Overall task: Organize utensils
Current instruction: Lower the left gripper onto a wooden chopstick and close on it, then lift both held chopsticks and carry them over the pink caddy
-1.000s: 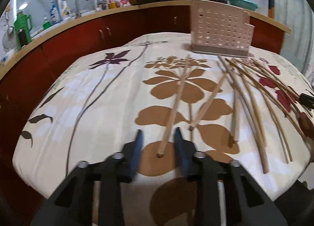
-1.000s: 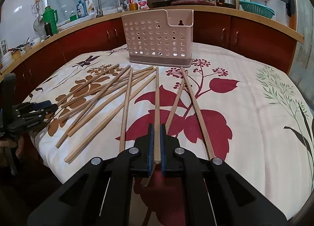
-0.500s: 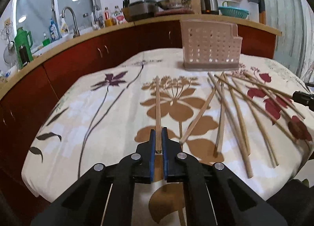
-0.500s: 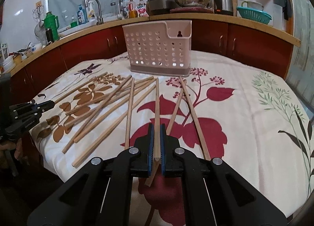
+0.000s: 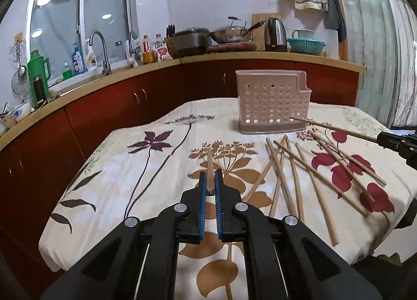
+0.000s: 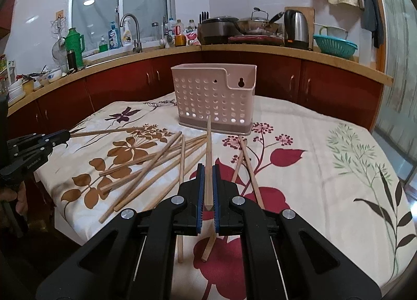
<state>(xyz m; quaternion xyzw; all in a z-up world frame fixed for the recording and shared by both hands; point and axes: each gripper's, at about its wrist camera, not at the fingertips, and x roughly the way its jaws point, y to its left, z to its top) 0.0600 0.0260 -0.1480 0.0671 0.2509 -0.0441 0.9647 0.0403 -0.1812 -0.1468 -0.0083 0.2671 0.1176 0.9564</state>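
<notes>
Each gripper, the left gripper (image 5: 210, 182) and the right gripper (image 6: 207, 182), is clamped on one chopstick (image 6: 208, 148) lifted off the tabletop (image 6: 325, 159), so next both must tip into the perforated holder (image 6: 213, 94) near the far edge.

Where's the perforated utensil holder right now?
The utensil holder stands upright at the table's far edge before the red cabinets, centre in the right wrist view, just beyond the loose chopsticks.

About 10 wooden chopsticks (image 6: 208, 143) and 1 perforated pink utensil holder (image 6: 213, 96)
</notes>
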